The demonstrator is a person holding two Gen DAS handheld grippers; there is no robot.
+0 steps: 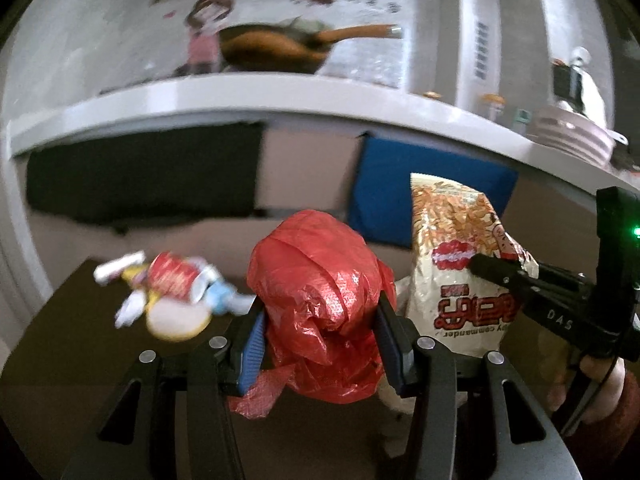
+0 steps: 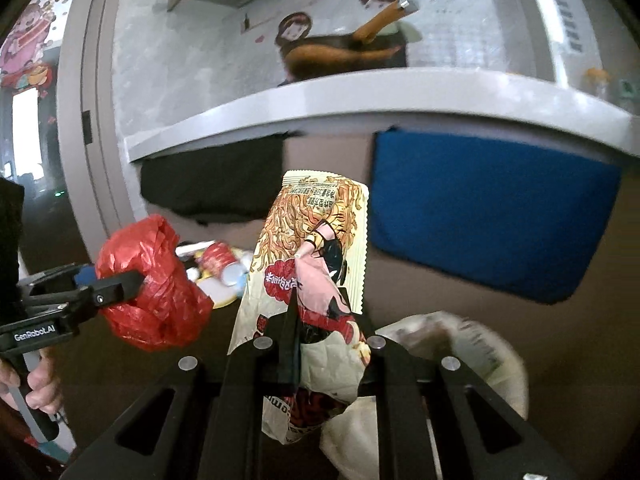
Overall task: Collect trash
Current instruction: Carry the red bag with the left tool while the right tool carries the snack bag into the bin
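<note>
My left gripper [image 1: 320,320] is shut on a crumpled red plastic bag [image 1: 320,300], its pads pressing the bag's two sides. That bag [image 2: 156,284] and the left gripper [image 2: 120,280] show at the left of the right wrist view, lifted above the dark table. My right gripper [image 2: 320,320] is shut on a cream noodle snack wrapper [image 2: 316,248], which stands upright above the jaws. The same wrapper [image 1: 452,264] and right gripper [image 1: 492,272] appear at the right of the left wrist view. More trash, a red-and-white cup [image 1: 176,280] among paper scraps, lies on the table [image 1: 80,340].
A white bag or crumpled paper [image 2: 460,344] lies low on the right. Behind runs a white counter edge [image 1: 280,100] with a wok [image 1: 272,48] on top, and black [image 1: 140,176] and blue [image 1: 420,184] panels below. A person's hand [image 2: 36,384] grips the left handle.
</note>
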